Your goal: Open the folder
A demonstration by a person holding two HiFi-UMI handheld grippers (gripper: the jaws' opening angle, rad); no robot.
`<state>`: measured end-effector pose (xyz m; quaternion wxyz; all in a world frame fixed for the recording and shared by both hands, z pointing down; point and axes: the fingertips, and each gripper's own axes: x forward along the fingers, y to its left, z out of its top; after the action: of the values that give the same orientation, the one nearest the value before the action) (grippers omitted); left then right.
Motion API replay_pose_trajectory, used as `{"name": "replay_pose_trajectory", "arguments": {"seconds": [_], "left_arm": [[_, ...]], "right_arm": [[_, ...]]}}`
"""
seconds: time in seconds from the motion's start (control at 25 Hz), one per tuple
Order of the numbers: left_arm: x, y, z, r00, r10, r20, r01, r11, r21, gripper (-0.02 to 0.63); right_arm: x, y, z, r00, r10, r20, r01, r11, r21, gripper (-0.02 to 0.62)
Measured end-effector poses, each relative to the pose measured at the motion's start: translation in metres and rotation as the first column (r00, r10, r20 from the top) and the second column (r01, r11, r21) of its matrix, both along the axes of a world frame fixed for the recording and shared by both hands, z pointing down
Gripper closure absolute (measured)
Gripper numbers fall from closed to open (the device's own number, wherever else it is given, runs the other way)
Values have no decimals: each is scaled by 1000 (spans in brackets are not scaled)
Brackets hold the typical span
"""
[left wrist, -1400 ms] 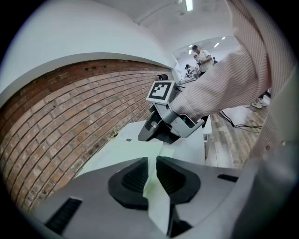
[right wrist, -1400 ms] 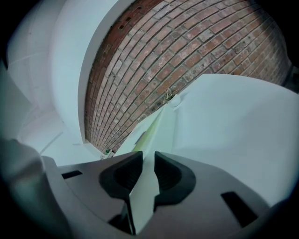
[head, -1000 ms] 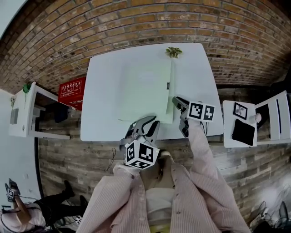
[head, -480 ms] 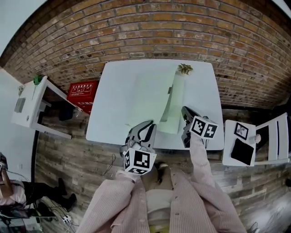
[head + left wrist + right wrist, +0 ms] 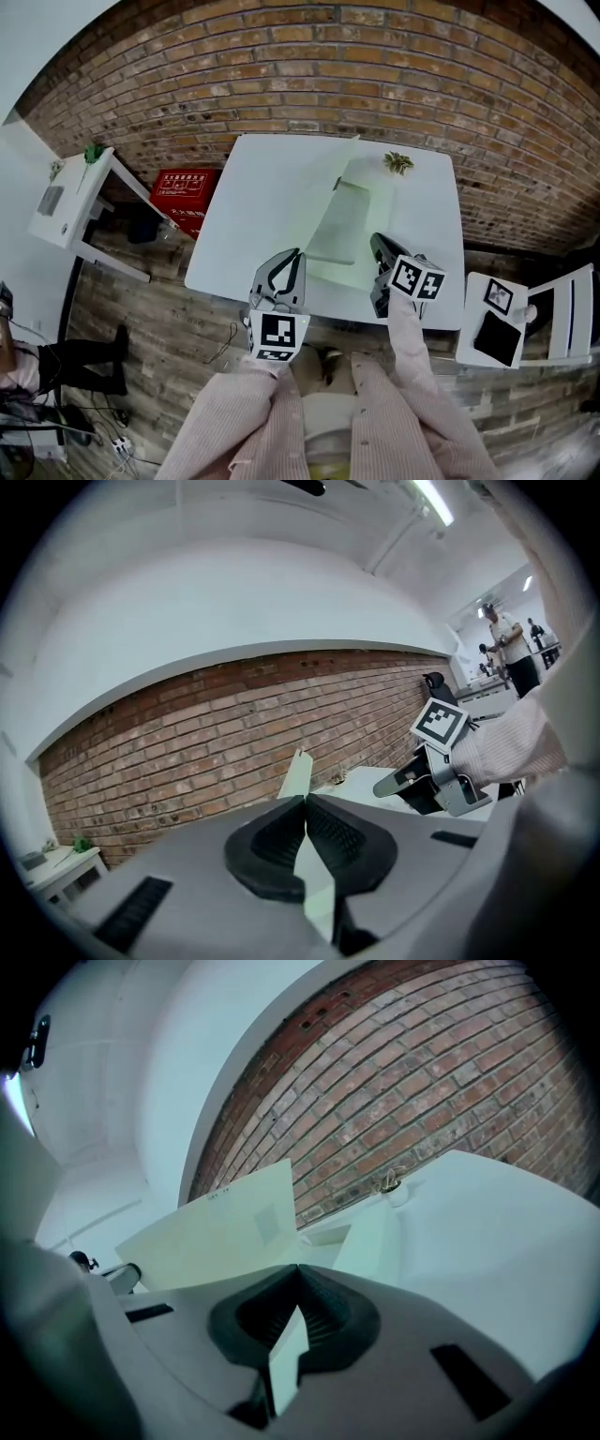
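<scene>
A pale green folder [image 5: 356, 225] lies on the white table [image 5: 253, 206] with its cover tilted up from the near edge. My left gripper [image 5: 289, 260] is at the folder's near left corner. In the left gripper view it [image 5: 305, 803] is shut on a thin green sheet, the cover's edge [image 5: 298, 772]. My right gripper [image 5: 375, 246] is at the near right corner. In the right gripper view it [image 5: 298, 1274] is shut on another green sheet of the folder. There the raised cover [image 5: 220, 1232] stands at the left.
A small potted plant [image 5: 398, 162] stands at the table's far edge behind the folder. A red box [image 5: 178, 187] and a white side table [image 5: 75, 202] are to the left. A white stand with a black pad [image 5: 497, 333] is to the right. A brick wall runs behind.
The folder lay flat a second ago; its cover now stands lifted. Both grippers have risen, and the left one has closed its jaws on the cover.
</scene>
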<state>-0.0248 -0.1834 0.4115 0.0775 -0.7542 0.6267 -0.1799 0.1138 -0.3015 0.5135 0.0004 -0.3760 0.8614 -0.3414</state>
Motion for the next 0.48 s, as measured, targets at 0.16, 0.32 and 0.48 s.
{"name": "replay_pose_trajectory", "arguments": {"seconds": [0.16,0.32,0.48], "left_arm": [[-19,-1,-7,998,-45,-39,46,999,15,609],[-42,-2,-12,992,-82,-99,83,996,10,611],[-68,-5,-17,986,-108,-129,110,994,12,611]], "right_arm": [[-9,-2,-8,1000,-9,-12,9,1000,12,591],[-23,-2,-17,1000,-23,-6,23,999,33,591],[-45,-2,-27,999,-51,5,51,996,73,591]]}}
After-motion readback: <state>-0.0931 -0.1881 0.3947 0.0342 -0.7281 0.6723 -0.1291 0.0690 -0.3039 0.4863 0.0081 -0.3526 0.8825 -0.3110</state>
